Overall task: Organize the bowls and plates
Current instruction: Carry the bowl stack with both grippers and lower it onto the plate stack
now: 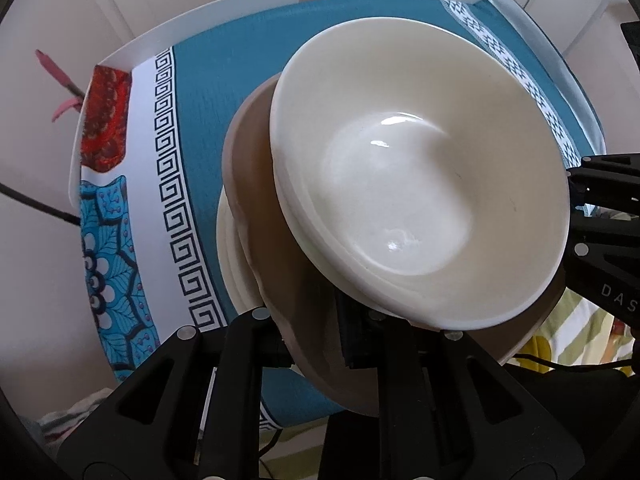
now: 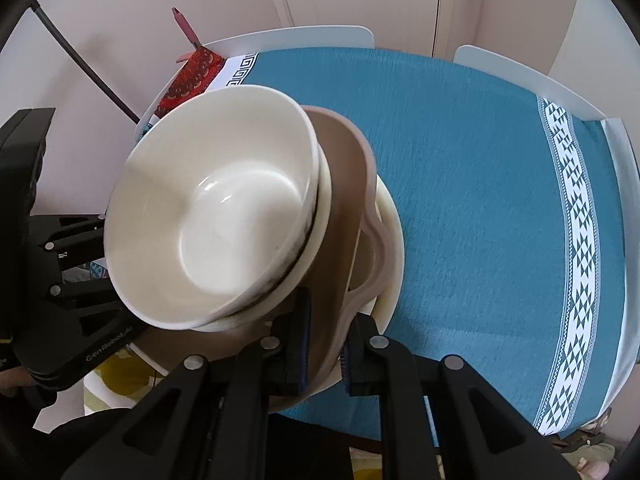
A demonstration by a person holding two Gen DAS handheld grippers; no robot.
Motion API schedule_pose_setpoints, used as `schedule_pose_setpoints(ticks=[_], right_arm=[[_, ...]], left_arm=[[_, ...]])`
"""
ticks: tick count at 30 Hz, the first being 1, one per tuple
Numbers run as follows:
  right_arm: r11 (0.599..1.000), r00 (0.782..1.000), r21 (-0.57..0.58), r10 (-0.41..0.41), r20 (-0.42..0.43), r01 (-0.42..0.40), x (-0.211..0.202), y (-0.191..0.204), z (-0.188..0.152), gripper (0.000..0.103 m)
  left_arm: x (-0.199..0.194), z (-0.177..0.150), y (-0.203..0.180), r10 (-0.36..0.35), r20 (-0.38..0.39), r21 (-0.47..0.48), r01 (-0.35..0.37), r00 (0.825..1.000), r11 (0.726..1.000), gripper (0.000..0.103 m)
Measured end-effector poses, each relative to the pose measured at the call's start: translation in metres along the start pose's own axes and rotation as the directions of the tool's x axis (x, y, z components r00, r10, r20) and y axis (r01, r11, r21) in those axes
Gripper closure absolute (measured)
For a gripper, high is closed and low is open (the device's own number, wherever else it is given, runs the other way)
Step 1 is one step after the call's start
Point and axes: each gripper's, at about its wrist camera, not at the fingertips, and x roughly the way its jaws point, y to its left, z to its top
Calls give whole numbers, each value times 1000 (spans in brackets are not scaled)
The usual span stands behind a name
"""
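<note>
Two nested bowls (image 2: 208, 216) sit on stacked plates (image 2: 344, 184) above the tablecloth (image 2: 460, 184)

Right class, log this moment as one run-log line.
left gripper: shut on tan plate | right gripper: shut on tan plate | cream bowls: stacked on plates | blue tablecloth: beneath

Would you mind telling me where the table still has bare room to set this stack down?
The teal cloth is bare from the stack across to the triangle-patterned band and back to the white chairs. It is crowded only at the near edge, where both grippers clamp the brown plate.
</note>
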Motion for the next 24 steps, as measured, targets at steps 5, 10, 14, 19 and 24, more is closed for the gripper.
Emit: schedule_pose_setpoints(ticks=[5,10,14,19,24], right_arm=[[1000,1000,2,10,-17,-10,0,-1,1,91],[1000,999,4,17,-38,-17,1,-1,4,91],[1000,999,10,20,-45,-19,0,-2,3,90],[1000,999,16,14,-46,-13,-9,-2,5,90],[1000,998,20,11,-54,-10,-16,0,0,90]], left_arm=[[0,3,-2,12,-29,9,-11,1000,1000,89],[-2,2,-3,20,-48,17,-19,999,1000,89],[-4,0,-5,27,-59,21,-25,998,999,88],[-16,-5,-4,9,-48,15,-8,999,1000,84],[-23,-9,-7,0,-45,15,1,999,1000,80]])
